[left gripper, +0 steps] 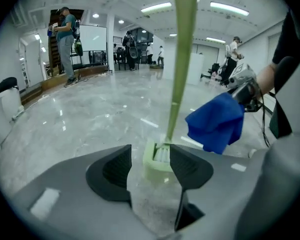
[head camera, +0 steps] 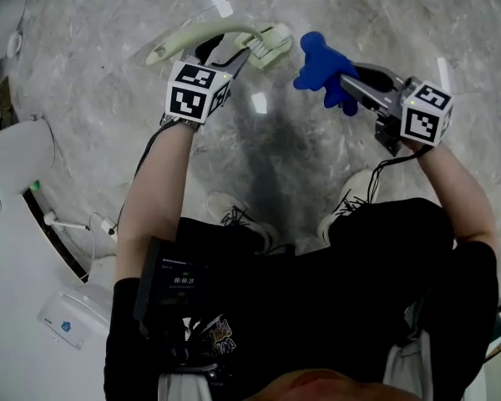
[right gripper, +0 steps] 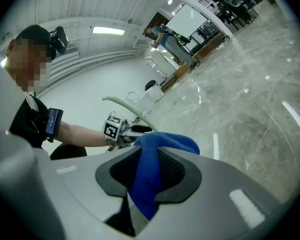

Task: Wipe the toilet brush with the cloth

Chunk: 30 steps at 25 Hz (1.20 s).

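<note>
Spreading under everything is a polished floor (head camera: 317, 165) of grey, veined stone, marked with pale bar-shaped reflections. Above it is the person (head camera: 334, 307) in a black short-sleeved top. Both bare forearms (head camera: 154, 190) reach forward, and each hand carries a grey moulded claw topped by a white cube (head camera: 196, 90) printed with black square markers.

Next in size is the toilet brush (head camera: 207, 30), made of smooth pale-green plastic. Its slim handle (left gripper: 182, 59) arcs in a long curve and ends in a boxy, flat-sided head (left gripper: 157, 161) with fine pale bristles along the top. That head sits between the black, finely ribbed pads (left gripper: 115, 171) of the left claw (left gripper: 150, 153), whose jaws stand wide. One pad lies against the head, and a strip of floor shows between the head and the other pad, so this claw is not clamped on it.

Just beside the brush head, not touching it, hangs the cloth (head camera: 324, 69), a deep-blue, nubbly fabric bunched into soft lobes. The right claw (right gripper: 149, 159) is closed on it, with a fold pinched between its pads and spilling out above and below.
</note>
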{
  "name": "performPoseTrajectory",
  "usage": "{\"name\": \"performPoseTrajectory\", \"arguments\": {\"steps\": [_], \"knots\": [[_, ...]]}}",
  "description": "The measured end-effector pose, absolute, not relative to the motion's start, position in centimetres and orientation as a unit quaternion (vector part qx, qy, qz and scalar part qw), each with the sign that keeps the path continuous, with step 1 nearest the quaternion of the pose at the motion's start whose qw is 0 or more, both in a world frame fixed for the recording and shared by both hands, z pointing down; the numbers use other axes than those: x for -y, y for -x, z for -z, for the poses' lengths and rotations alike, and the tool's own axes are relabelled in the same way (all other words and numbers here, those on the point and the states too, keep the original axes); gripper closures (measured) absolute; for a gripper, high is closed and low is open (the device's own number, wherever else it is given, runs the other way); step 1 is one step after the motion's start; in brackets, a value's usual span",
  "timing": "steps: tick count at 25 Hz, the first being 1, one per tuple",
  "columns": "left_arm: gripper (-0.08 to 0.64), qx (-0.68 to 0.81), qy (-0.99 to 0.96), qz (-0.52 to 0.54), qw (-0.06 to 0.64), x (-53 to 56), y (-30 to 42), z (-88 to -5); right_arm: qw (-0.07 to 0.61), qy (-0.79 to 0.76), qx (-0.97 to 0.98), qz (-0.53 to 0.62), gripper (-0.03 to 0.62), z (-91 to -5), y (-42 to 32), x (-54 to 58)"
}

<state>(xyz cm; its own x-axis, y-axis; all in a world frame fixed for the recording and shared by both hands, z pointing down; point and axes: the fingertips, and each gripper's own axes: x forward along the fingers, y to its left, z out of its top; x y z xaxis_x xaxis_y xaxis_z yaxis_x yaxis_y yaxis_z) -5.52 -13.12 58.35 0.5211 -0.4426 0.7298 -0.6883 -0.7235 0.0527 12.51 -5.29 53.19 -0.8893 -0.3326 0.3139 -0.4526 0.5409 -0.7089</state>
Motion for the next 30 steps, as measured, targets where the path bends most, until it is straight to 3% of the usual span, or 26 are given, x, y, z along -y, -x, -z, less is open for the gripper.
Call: {"name": "performPoseTrajectory", "arguments": {"steps": [4, 7, 12, 25, 30], "knots": [[0.350, 0.331, -0.844, -0.385, 0.174, 14.5, 5.4, -61.1, 0.121, -0.217, 0.876, -0.413, 0.495, -54.4, -11.8, 4.7], [0.444, 0.325, -0.843, -0.385, 0.189, 14.5, 5.1, -62.0, 0.180, -0.247, 0.850, -0.428, 0.494, -57.2, -11.6, 6.2], [0.456, 0.355, -0.831, -0.361, 0.231, 14.7, 5.2, -62.1, 0.268, -0.253, 0.775, -0.513, 0.494, -63.4, -7.8, 5.3], [0.465, 0.399, -0.811, -0.294, 0.310, 14.5, 5.5, -62.4, 0.233, -0.165, 0.813, -0.507, 0.495, -62.8, 4.4, 3.6], [0.462, 0.400, -0.805, -0.267, 0.349, 14.1, 5.4, -62.9, 0.251, -0.174, 0.823, -0.480, 0.495, -63.2, 4.3, 4.0]]}}
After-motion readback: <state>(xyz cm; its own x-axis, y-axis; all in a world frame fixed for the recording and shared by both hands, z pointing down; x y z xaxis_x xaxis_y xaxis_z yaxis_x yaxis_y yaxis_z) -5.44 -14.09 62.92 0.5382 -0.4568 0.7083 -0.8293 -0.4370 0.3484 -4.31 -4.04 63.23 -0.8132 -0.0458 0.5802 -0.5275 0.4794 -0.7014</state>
